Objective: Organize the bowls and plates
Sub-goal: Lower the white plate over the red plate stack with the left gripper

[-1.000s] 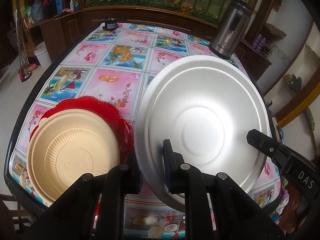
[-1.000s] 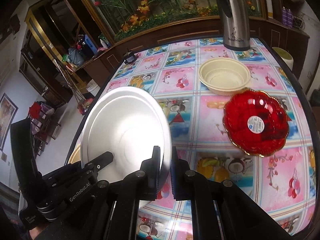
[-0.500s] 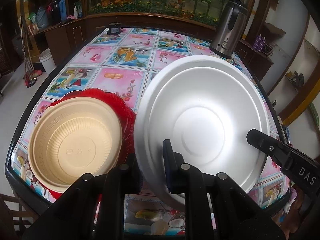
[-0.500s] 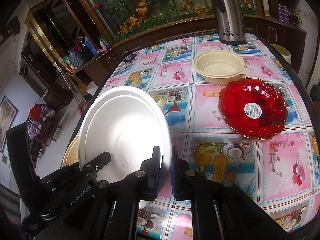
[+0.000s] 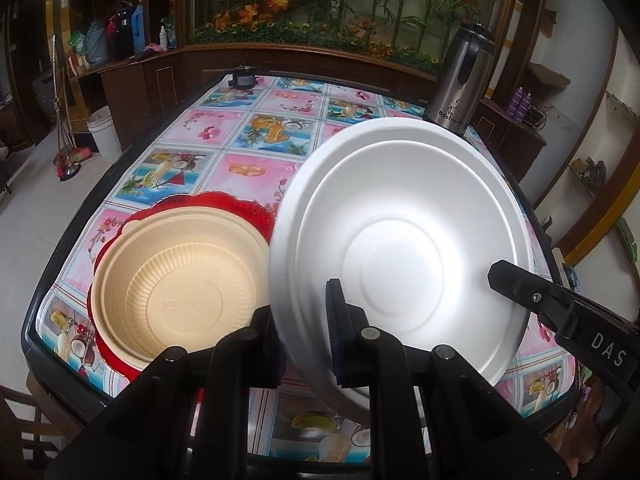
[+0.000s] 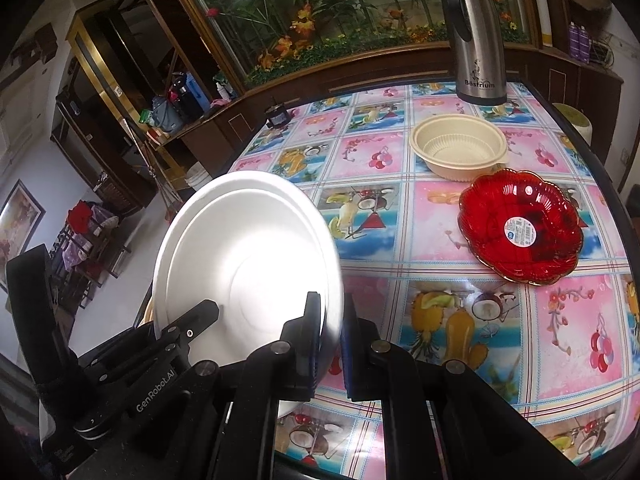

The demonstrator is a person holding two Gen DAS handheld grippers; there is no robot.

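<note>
**White plate pinched by both grippers**

Left gripper [image 5: 302, 336] and right gripper [image 6: 332, 344] both clamp the white plate [image 5: 400, 248] rim, tilted above the table. Beige bowl [image 5: 180, 288] on red plate [image 5: 240, 208] lies directly left; left hand nearer.

white plate [image 5: 400, 240] carried a little back from the kettle [image 6: 476, 36], toward the table's near edge [image 5: 60, 368]

Bright daylight, fisheye-warped, dark edges

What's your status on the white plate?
Left gripper and right gripper both shut on white plate, held tilted above table. Beige bowl on red plate alongside. Nothing blocking.
</note>
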